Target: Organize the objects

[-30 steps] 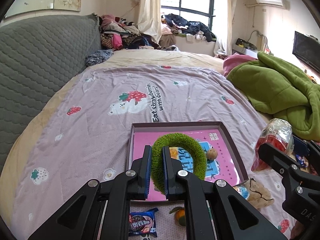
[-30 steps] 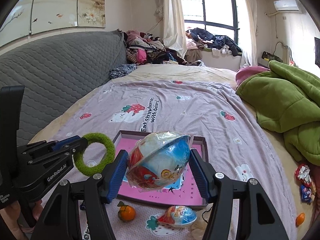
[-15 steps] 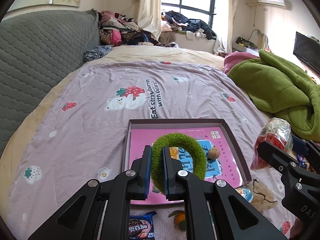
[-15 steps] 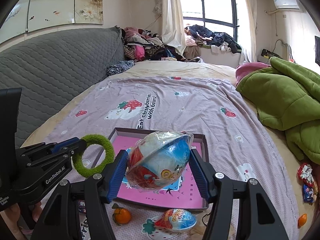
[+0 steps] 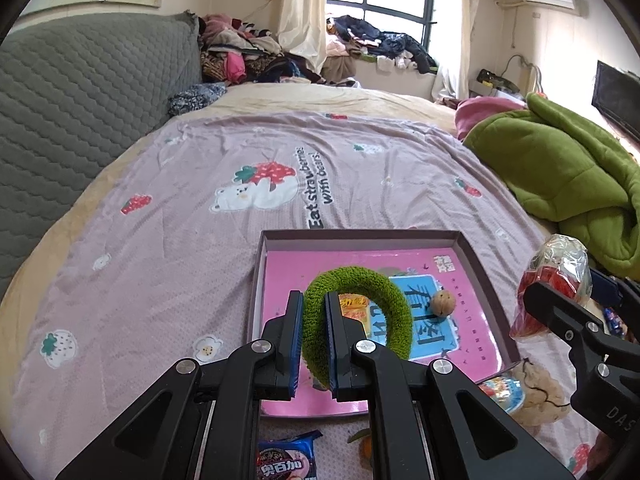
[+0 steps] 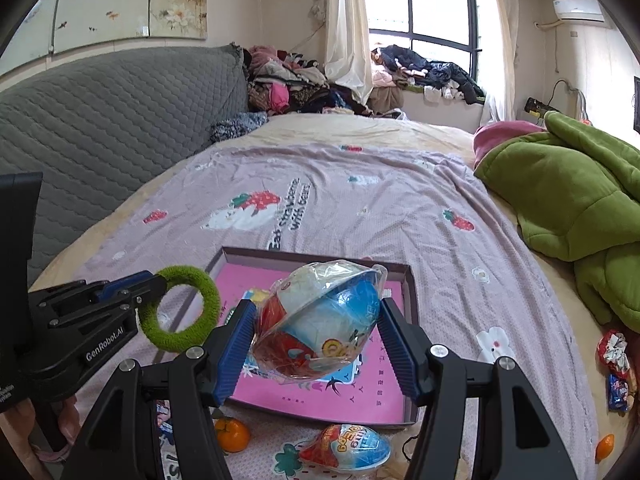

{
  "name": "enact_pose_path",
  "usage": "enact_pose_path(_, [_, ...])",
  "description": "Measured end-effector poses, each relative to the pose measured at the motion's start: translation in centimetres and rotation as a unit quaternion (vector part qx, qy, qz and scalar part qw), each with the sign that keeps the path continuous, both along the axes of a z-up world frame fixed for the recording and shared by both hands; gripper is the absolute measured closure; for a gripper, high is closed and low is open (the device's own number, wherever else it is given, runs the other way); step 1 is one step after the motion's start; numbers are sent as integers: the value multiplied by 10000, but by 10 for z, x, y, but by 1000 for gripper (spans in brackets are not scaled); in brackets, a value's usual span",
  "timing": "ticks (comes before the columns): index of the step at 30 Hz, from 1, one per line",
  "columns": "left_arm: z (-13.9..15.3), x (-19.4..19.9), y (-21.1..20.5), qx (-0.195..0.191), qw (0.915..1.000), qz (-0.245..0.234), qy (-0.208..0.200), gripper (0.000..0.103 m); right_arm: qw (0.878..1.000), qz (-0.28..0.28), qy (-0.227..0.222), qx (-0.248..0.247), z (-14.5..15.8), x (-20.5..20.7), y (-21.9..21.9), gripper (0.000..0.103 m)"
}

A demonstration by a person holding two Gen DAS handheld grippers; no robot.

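Note:
My left gripper (image 5: 313, 340) is shut on a fuzzy green ring (image 5: 394, 312) and holds it above the near left part of a shallow box with a pink floor (image 5: 360, 256). A walnut (image 5: 442, 303) lies inside the box. My right gripper (image 6: 318, 332) is shut on a plastic-wrapped toy egg (image 6: 320, 324), red, white and blue, held above the box (image 6: 404, 400). In the right wrist view the left gripper (image 6: 152, 284) and the green ring (image 6: 208, 300) are at the left. In the left wrist view the wrapped egg (image 5: 560, 256) is at the right.
On the strawberry-print bedsheet (image 5: 200, 184), near the box's front edge, lie a second wrapped egg (image 6: 348, 446), a mandarin (image 6: 234, 432), a blue biscuit packet (image 5: 286, 458) and a beige plush (image 5: 538, 394). A green duvet (image 6: 568, 200) is heaped at the right, with small sweets (image 6: 612, 354) beside it. A grey headboard (image 5: 80, 92) is at the left.
Both grippers have drifted slightly back and up from the box, each still holding its object. The box appears a little farther ahead.

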State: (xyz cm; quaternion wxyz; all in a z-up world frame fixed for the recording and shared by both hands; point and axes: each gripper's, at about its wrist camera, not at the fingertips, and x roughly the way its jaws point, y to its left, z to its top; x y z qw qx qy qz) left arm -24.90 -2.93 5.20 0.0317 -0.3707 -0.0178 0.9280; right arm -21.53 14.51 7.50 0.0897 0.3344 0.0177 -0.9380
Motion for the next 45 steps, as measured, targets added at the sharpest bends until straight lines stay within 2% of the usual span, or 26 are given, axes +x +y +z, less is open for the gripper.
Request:
enact_pose_path(20, [-61,-15,-3,106,9992,-3,-392,92,9988,-125,-456,135,-63,-25,7,41])
enact_pose_path(45, [-102,-28,0,22,9976,-3,-693,92,9942,-287,-1020,173,-118,-44,13,41])
